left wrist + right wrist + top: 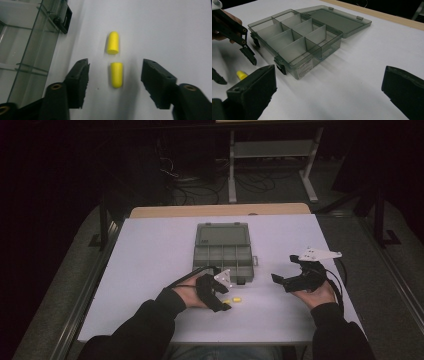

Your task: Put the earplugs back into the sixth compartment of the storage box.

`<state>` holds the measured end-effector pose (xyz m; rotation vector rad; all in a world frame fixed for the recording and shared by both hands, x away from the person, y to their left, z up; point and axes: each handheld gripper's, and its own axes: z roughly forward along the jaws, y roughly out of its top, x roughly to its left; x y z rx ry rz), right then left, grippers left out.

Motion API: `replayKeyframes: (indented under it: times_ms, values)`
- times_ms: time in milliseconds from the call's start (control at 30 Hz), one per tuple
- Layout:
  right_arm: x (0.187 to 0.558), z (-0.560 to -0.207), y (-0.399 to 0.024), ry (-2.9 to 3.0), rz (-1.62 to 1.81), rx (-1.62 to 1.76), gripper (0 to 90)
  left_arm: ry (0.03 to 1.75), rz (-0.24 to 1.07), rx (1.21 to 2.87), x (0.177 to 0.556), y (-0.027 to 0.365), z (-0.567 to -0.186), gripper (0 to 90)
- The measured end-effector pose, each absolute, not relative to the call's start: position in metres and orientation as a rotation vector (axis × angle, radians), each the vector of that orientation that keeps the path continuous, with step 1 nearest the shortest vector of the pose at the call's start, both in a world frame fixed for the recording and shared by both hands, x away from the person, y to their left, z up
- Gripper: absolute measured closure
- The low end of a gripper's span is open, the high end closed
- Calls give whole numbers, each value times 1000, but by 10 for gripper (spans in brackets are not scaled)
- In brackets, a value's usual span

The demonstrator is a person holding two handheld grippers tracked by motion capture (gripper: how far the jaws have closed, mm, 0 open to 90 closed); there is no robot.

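Note:
Two yellow foam earplugs [112,43] [116,75] lie end to end on the white table, just in front of a clear grey compartment box [222,254] whose lid [222,235] is laid open. My left gripper [115,77] is open and low over the table, its jaws on either side of the nearer earplug without touching it. In the high view the earplugs [237,298] sit beside that left gripper [226,295]. My right gripper [283,270] is open and holds nothing, to the right of the box. Its own view has the box [297,37], one earplug [242,74] and the left gripper [233,67].
The box's dividers form several compartments with nothing in them, and its black latches [63,18] face the earplugs. The white table surface [150,245] has a wooden strip [220,210] at the far edge. Beyond are a dark floor, cables and a metal stand [270,150].

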<state>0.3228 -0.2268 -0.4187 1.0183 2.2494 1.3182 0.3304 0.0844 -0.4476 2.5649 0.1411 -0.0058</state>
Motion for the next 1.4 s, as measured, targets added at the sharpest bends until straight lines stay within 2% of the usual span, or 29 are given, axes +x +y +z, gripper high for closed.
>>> replayKeyframes:
  times_ms: [133, 233, 367, 667, 967, 1400]
  values:
    - [323, -419, -227, 2250, 1311, 1013, 0, 152, 42, 2580, 330, 84, -449, 584]
    - [323, -419, -226, 2254, 1300, 1008, 0, 160, 55, 2575, 331, 83, -448, 662]
    - [323, -420, -224, 2264, 1293, 1001, 0, 160, 25, 2580, 331, 83, -448, 789]
    - [323, -420, -225, 2255, 1298, 1005, 0, 162, 1, 2567, 335, 89, -438, 811]
    - [322, -418, -227, 2228, 1297, 1007, 0, 101, 64, 2533, 336, 94, -412, 829]
    - [322, -418, -227, 2229, 1302, 1011, 0, 114, 121, 2526, 351, 101, -373, 831]
